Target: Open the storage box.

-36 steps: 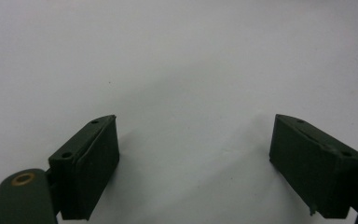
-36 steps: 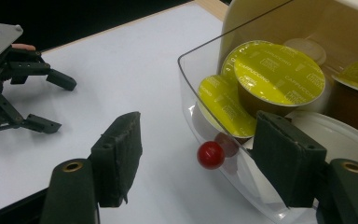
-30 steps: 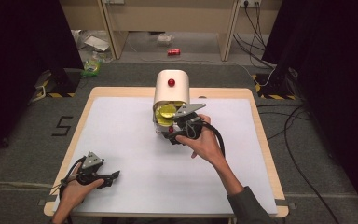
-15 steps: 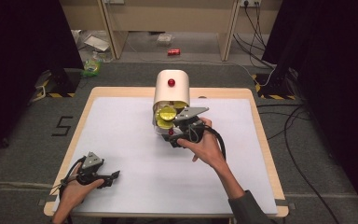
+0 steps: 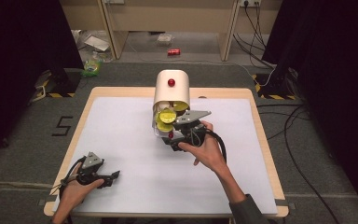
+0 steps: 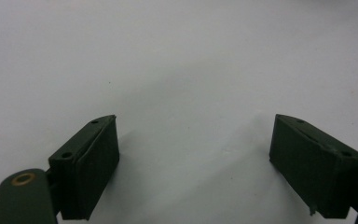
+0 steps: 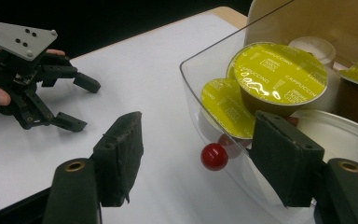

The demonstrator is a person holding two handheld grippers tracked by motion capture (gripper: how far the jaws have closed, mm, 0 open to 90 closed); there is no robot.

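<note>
Reached in from the bottom right with a long forearm, right hand (image 5: 209, 151) wrapped round the right gripper (image 5: 172, 135), near the middle of the white table (image 5: 121, 140). Pointed that gripper at the clear drawer (image 7: 191, 79) sticking out of the cream box (image 5: 171, 93). Kept its jaws a little apart, one on each side of the small red knob (image 7: 214, 156) on the drawer's front, not pressing on it. Lay in the drawer, just behind the knob: coffee pods (image 7: 279, 72) with yellow lids.

Rested low at the near left corner of the table, left hand (image 5: 72, 191) under the left gripper (image 5: 114, 177), well apart from the drawer. Pointed it toward the right across the table. Held its jaws wide apart with just bare white table between them.
</note>
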